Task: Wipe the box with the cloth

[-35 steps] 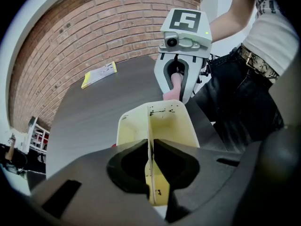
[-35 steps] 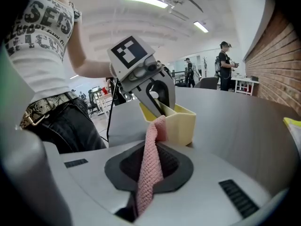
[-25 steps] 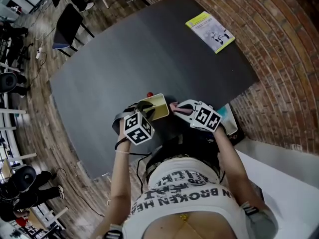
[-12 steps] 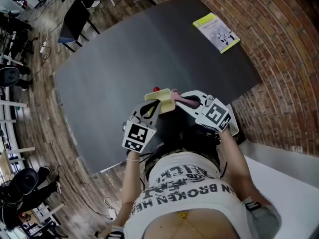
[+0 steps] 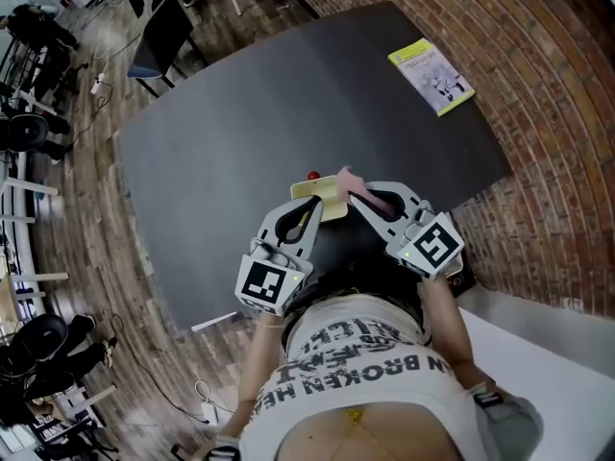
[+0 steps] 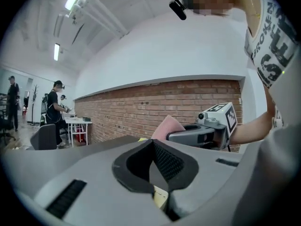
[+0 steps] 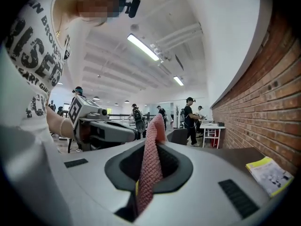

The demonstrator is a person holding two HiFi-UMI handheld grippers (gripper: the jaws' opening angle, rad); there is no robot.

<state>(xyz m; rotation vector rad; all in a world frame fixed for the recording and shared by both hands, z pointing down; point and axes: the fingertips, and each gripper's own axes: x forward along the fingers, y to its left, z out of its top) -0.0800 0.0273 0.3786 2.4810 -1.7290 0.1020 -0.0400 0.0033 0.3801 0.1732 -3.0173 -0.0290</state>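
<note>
In the head view a small yellow box (image 5: 327, 200) with a red dot on its far side is held up above the dark table (image 5: 231, 113), close to the person's body. My left gripper (image 5: 314, 205) is shut on the box's left edge; a sliver of the yellow box (image 6: 160, 197) shows low between the closed jaws of the left gripper (image 6: 153, 142). My right gripper (image 5: 356, 197) is shut on a pink cloth (image 5: 349, 178), right beside the box. The cloth (image 7: 148, 173) hangs through the pinched jaws of the right gripper (image 7: 152, 147). Each gripper view shows the other gripper facing it.
A yellow-green booklet (image 5: 430, 75) lies at the table's far right corner, next to the brick wall (image 5: 538, 84). A dark chair (image 5: 159, 32) stands beyond the table's left edge. Several people stand at desks in the background (image 7: 190, 119).
Both grippers rose from the table toward the head camera, carrying the box and the cloth with them. The left gripper rolled, so its marker cube now faces the camera.
</note>
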